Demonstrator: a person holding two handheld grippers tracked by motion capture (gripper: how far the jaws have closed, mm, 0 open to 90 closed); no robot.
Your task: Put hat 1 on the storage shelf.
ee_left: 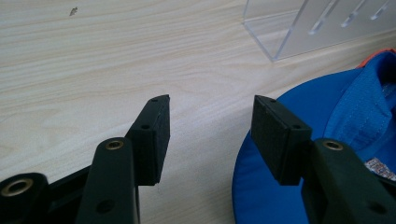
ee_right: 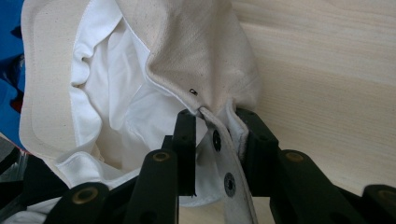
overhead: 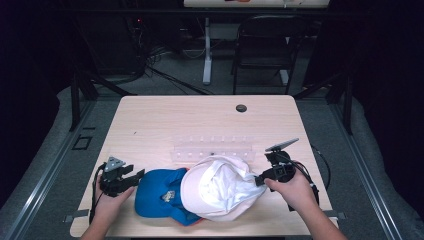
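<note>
A white cap (overhead: 220,187) lies upside down on the table's near side, partly over a blue cap (overhead: 157,192). In the right gripper view the white cap (ee_right: 196,46) shows its lining, and its back strap (ee_right: 224,154) with snap studs runs between the jaws of my right gripper (ee_right: 217,121). The strap leans against one pad, with a small gap at the other. My right gripper (overhead: 259,179) sits at that cap's right edge. My left gripper (overhead: 136,179) stands open at the blue cap's left. One jaw hovers over the blue brim (ee_left: 336,112), and nothing lies between the jaws of the left gripper (ee_left: 210,116).
A clear acrylic rack (overhead: 212,147) lies just behind the caps, its corner (ee_left: 317,28) near the blue brim. The wooden table (overhead: 200,115) has a dark cable hole (overhead: 241,108) at the back. A black chair (overhead: 267,45) stands beyond the table.
</note>
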